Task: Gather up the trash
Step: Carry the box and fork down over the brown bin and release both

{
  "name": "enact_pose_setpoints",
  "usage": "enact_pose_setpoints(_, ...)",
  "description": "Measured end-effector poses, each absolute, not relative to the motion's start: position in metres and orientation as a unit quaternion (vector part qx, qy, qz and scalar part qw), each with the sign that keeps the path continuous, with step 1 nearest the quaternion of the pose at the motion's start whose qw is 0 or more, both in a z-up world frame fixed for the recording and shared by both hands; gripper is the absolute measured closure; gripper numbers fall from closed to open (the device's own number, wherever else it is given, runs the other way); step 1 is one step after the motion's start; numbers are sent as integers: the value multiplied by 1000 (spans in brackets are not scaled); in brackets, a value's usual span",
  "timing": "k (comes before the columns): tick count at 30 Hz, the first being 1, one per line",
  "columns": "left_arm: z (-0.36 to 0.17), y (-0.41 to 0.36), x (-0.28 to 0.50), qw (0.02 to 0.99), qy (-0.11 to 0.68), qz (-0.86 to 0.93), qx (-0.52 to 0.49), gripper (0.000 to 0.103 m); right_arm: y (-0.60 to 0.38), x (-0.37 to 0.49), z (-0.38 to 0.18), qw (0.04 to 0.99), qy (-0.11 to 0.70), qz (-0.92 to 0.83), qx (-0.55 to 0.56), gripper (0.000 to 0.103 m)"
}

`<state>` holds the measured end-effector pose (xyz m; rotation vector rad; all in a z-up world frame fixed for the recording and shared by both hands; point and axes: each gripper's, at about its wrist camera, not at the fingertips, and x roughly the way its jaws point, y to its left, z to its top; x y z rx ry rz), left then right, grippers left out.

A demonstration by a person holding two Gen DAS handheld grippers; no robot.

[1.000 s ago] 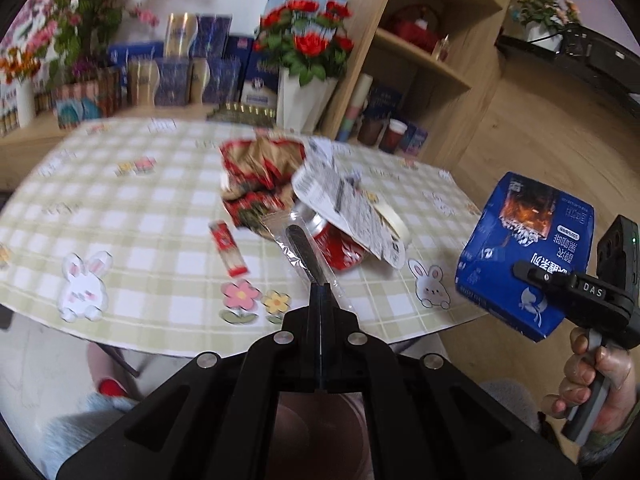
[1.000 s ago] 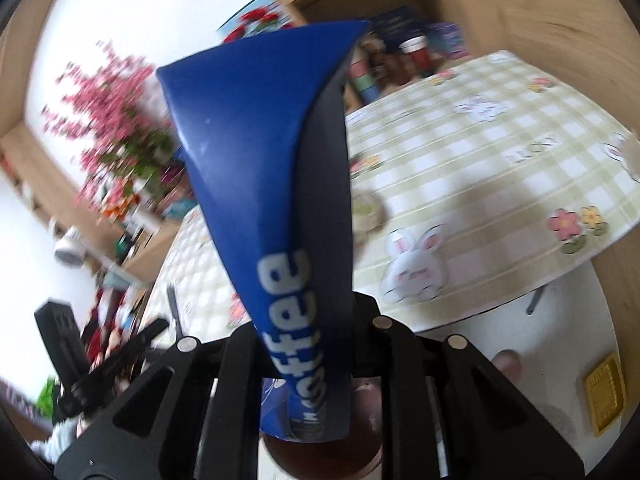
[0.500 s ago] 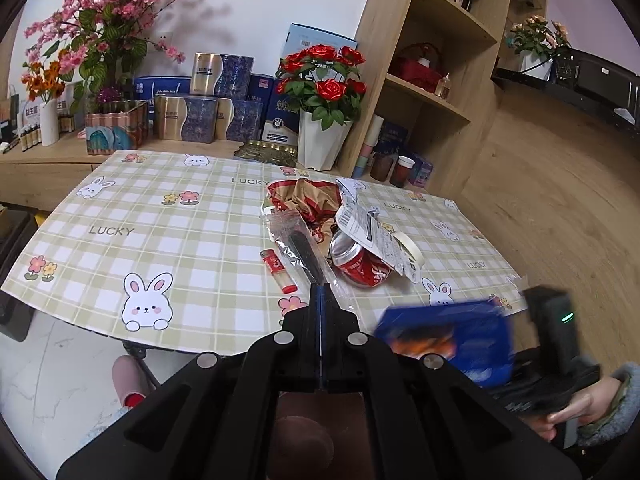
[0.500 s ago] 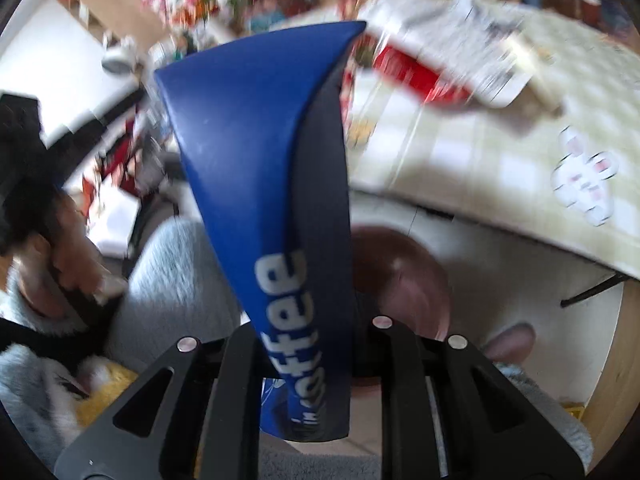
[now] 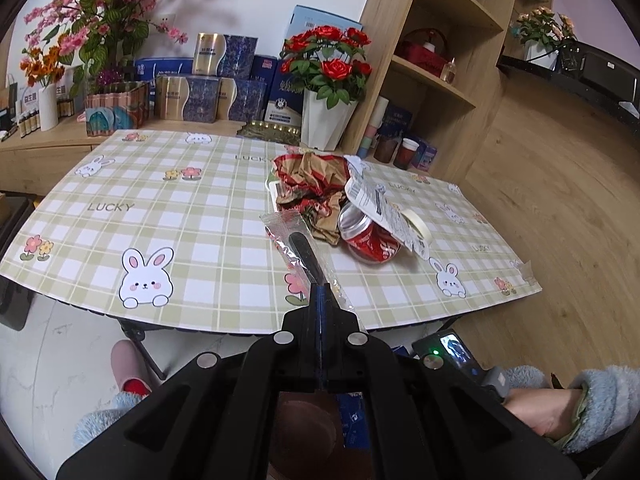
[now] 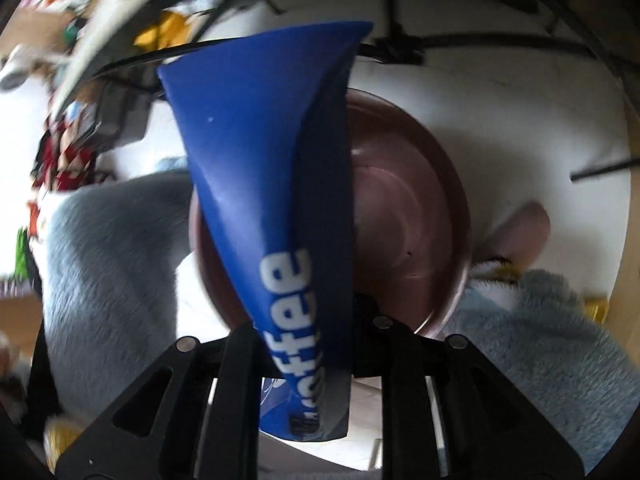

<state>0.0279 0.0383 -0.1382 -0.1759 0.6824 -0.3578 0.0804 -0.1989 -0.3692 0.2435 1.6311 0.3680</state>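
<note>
My left gripper (image 5: 320, 292) is shut on a clear plastic wrapper (image 5: 288, 232) with a dark stick inside; the wrapper juts forward over the near edge of the checked table (image 5: 168, 216). Behind it lies a trash heap: crumpled red-gold paper (image 5: 312, 184), a red can (image 5: 370, 238), a printed white sheet (image 5: 376, 204) and a tape roll (image 5: 418, 226). My right gripper (image 6: 308, 300) is shut on a flattened blue coffee box (image 6: 256, 140), pointing steeply down over a round brown bin (image 6: 412, 208) on the floor. In the left wrist view the bin (image 5: 308, 424) shows below my gripper.
A white vase of red roses (image 5: 326, 120), stacked boxes (image 5: 208, 92) and wooden shelves (image 5: 432, 72) stand behind the table. The person's fluffy blue sleeve (image 5: 600, 404) and legs (image 6: 112, 256) flank the bin. Pink slippers (image 5: 128, 368) rest on the pale floor under the table's edge.
My right gripper swung down with the blue box from beside the table to above the brown bin. My left gripper drew back from the table, wrapper still in it.
</note>
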Motion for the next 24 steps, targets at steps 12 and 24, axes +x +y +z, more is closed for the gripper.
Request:
enact_pose_setpoints(12,-167,35,36,905,375,-182,-85,103,-189,69,-320,726,668,133,91,44)
enact_pose_setpoints(24,-212,23,41,868,453,-182,-94,103,-219,48,-207,865,476,135,86,8)
